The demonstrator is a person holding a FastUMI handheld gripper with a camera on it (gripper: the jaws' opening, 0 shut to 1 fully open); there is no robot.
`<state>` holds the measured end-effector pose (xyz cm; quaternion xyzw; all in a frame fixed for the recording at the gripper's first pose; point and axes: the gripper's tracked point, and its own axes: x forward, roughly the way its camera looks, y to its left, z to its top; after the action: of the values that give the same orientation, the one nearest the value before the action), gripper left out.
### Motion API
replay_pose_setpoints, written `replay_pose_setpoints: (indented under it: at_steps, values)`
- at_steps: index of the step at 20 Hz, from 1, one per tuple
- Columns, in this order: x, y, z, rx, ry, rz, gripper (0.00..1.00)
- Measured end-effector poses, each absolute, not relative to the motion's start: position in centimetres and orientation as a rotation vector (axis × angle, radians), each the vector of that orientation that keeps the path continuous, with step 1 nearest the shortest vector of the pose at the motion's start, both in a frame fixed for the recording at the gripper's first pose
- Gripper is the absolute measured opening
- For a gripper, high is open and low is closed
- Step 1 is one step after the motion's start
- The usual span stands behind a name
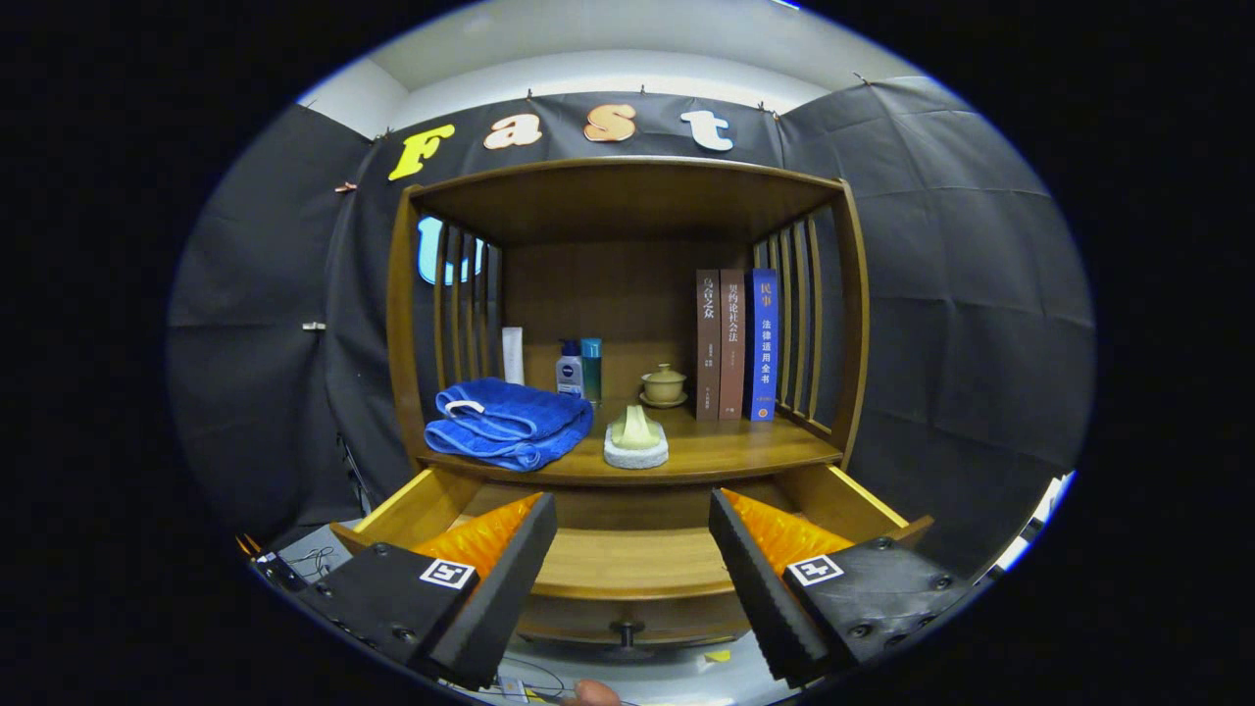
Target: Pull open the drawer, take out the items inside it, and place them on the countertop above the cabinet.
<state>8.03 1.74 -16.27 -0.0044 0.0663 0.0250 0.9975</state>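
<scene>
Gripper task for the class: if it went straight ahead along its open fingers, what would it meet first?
Probably the open drawer: the gripper, fingers apart and holding nothing, points over it toward the countertop, where a towel lies. Depth is unclear.

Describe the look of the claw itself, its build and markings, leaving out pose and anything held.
The claw has two wedge-shaped fingers with ribbed foam-like inner faces. Each sits on a black block fastened with screws and bearing a square black-and-white tag. Thin cables trail beside the left block.
</scene>
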Motion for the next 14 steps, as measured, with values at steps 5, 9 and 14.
replay_pose_setpoints:
  at_steps: [5,9,14]
  values:
    - [4.6,1.0,-21.5,-0.038,0.123,0.045,1.00]
    - [3.8,1.0,-25.9,-0.013,0.148,0.060,1.00]
    - [5.5,1.2,-28.3,-0.013,0.171,0.050,1.00]
